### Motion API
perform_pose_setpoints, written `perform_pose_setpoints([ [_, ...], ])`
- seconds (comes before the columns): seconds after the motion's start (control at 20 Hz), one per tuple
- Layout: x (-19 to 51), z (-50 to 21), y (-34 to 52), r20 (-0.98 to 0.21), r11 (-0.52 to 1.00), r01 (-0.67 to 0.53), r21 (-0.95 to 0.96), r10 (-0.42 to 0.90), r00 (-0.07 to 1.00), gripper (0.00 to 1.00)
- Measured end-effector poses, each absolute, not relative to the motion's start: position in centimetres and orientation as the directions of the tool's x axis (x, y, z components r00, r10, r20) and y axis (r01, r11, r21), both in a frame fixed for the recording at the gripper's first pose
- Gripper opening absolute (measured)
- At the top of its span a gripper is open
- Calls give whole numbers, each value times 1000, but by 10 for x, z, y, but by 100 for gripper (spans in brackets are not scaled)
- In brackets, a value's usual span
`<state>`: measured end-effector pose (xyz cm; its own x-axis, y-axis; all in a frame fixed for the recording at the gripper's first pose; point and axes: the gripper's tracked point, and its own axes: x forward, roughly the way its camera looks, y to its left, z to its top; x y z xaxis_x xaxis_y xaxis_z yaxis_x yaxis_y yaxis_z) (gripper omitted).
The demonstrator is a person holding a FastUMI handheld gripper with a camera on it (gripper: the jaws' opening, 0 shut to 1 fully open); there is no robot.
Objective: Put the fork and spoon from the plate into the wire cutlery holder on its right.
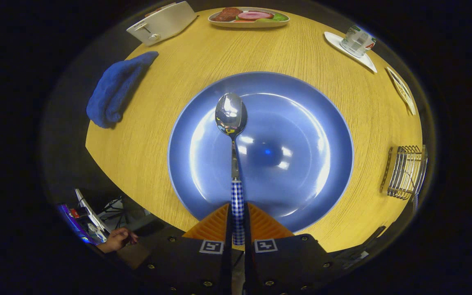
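The gripper (237, 229) has its jaws clamped on the spoon (232, 135), both fingers pressing the checked handle from either side. The handle runs straight out between the jaws, and the metal neck and bowl of the spoon reach on ahead of them, the bowl facing up and catching the light.

The blue plate (309, 135) serves as the landmark. The spoon sits over it, its bowl above the plate's left half, slightly towards the far rim; whether it touches the plate cannot be told. The near rim of the plate lies just beneath the fingertips.

The wire cutlery holder (404, 172) stands to the right of the plate, near the edge of the wooden surface (158, 164), well apart from the spoon. To the left of the plate lies a folded blue cloth (115, 92). Beyond the plate, at the far edge, rests a tray of food (248, 17), with a white toaster (162, 22) off to its left. Beyond the plate to the right, a can (357, 40) sits on a white saucer (367, 61).
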<state>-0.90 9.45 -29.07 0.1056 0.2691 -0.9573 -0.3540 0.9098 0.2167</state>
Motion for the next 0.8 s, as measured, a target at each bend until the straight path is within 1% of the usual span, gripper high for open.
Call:
perform_pose_setpoints([
  [0.15,-9,-292,90,-966,895,-403,190,244,87,13],
  [0.2,-6,-292,91,-964,893,-411,183,245,102,13],
  [0.3,-11,-291,87,-967,888,-426,175,236,94,4],
  [0.45,-8,-286,81,-968,870,-464,168,233,88,4],
  [0.65,-14,-271,51,-988,836,-542,90,145,59,4],
  [0.8,-11,-256,29,-991,835,-546,69,121,60,4],
])
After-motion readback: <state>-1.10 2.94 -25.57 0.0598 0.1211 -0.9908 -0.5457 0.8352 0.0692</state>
